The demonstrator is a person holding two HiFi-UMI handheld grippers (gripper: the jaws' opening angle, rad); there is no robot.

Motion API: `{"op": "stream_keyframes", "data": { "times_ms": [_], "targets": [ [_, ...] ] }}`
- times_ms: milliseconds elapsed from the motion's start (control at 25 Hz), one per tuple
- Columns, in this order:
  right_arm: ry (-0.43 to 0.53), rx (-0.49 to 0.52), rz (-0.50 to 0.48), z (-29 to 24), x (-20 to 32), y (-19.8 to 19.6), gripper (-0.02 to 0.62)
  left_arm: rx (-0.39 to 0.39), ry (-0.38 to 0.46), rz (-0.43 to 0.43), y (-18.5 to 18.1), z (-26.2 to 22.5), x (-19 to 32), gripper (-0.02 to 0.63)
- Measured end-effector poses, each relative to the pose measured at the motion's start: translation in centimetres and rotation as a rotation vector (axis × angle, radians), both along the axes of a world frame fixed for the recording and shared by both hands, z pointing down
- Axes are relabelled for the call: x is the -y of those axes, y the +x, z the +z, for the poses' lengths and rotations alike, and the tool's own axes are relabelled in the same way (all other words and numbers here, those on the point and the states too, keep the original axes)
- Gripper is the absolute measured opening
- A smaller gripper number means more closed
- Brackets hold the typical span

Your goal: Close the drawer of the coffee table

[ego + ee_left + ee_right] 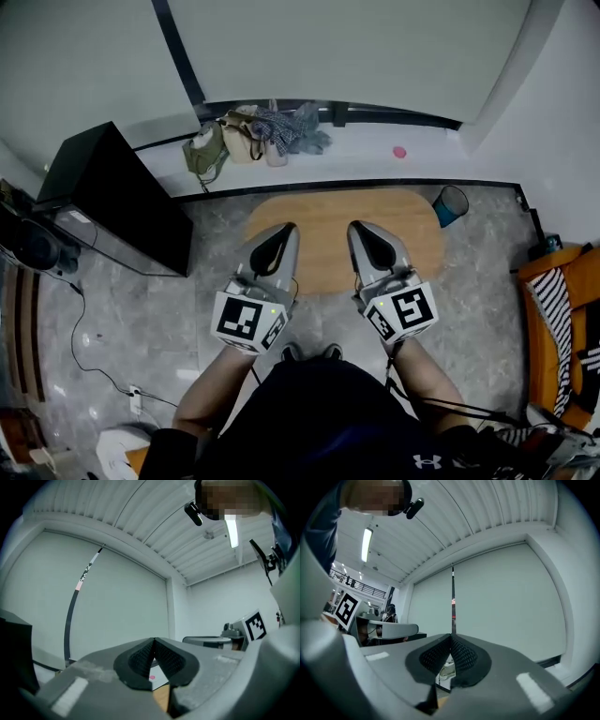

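The coffee table has an oval wooden top and stands on the grey floor below me; no drawer shows from above. My left gripper and right gripper hang side by side high over the table's near half, both pointing forward. In the left gripper view the left gripper has its ribbed pads pressed together at the tips with nothing between them. The right gripper looks the same in its own view, shut and empty. Both views face a pale wall and ceiling.
A black cabinet stands left of the table. A blue bin sits at the table's right end. Bags and cloth and a small pink thing lie on the ledge behind. An orange chair with striped fabric is at the right; cables trail on the left.
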State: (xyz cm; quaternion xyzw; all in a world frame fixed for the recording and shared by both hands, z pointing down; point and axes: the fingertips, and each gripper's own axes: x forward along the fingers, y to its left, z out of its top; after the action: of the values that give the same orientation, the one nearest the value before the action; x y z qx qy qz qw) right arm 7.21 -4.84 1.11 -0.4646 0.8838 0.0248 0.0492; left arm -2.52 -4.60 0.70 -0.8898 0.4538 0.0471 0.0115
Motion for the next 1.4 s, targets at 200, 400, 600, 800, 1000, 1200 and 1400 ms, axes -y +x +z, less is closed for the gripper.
{"op": "stream_keyframes", "data": {
  "times_ms": [200,400,600,800,1000,1200,1400],
  "targets": [
    [0.042,-0.034,0.023,-1.7,-0.2,-0.3,0.002,0.048,0.057,-0.019,-0.6,-1.0,-0.6,0.003],
    [0.058,-0.038,0.04,-2.2,0.3,-0.7,0.002,0.027,0.03,-0.042,-1.6,-0.5,-0.2,0.002],
    [0.085,-0.079,0.052,-2.1,0.7,-1.6,0.002,0.017,0.018,-0.037,-2.4,0.3,0.6,0.002],
    [0.077,-0.116,0.07,-1.7,1.3,-1.9,0.002,0.007,-0.011,-0.036,-2.7,1.5,1.1,0.002],
    [0.048,-0.109,0.068,-0.7,1.7,-2.1,0.002,0.001,-0.015,-0.033,-3.0,1.8,1.7,0.002],
    [0.026,-0.08,0.066,-0.3,1.8,-2.8,0.002,0.02,0.005,-0.032,-4.1,1.4,2.0,0.002],
    [0.02,-0.07,0.079,0.0,2.0,-2.5,0.002,0.031,0.012,-0.049,-4.4,1.6,2.3,0.002]
  ]
}}
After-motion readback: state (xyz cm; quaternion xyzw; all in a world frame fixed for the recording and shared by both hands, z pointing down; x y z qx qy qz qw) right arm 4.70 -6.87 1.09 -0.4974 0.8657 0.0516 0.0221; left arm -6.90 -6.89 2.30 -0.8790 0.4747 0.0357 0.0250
